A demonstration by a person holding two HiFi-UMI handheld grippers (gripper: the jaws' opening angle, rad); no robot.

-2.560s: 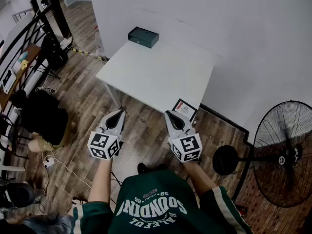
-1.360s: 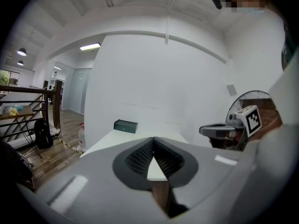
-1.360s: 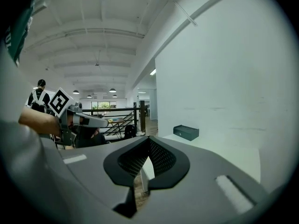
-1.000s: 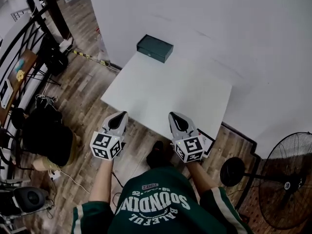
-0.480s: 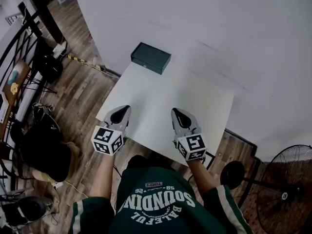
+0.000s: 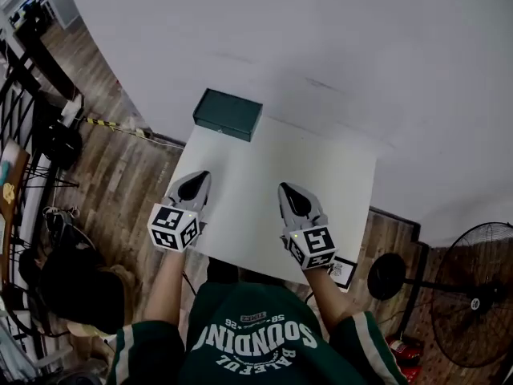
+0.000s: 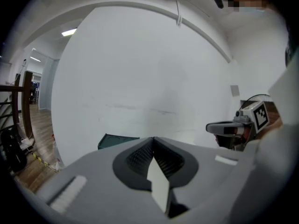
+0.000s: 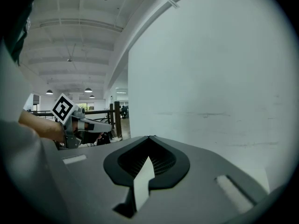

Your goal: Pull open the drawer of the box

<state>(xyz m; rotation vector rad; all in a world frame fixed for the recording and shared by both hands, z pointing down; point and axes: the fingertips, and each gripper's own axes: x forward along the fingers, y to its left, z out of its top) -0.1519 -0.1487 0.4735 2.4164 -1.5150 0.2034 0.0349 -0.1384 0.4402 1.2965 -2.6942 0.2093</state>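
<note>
A dark green box [image 6: 228,115] lies at the far left corner of the white table [image 6: 345,175], by the wall; its drawer looks closed. My left gripper [image 6: 197,179] hovers over the table's near left edge, jaws shut with nothing in them. My right gripper [image 6: 287,191] hangs over the near middle of the table, also shut and empty. Both are well short of the box. In the left gripper view the box [image 7: 117,140] shows just beyond the shut jaw tips [image 7: 153,138], and the right gripper [image 7: 233,127] sits to the right. The right gripper view shows its shut jaws [image 8: 148,137] facing the white wall.
A white wall [image 6: 321,38] backs the table. A standing fan [image 6: 473,295] is at the right on the wood floor. A dark railing and black bags [image 6: 56,143] lie to the left. A small framed item [image 6: 345,271] leans under the table's near right edge.
The view has moved closer to the table; both grippers now hang over its near edge instead of over the floor. The box appears nearer. Jaws stay shut.
</note>
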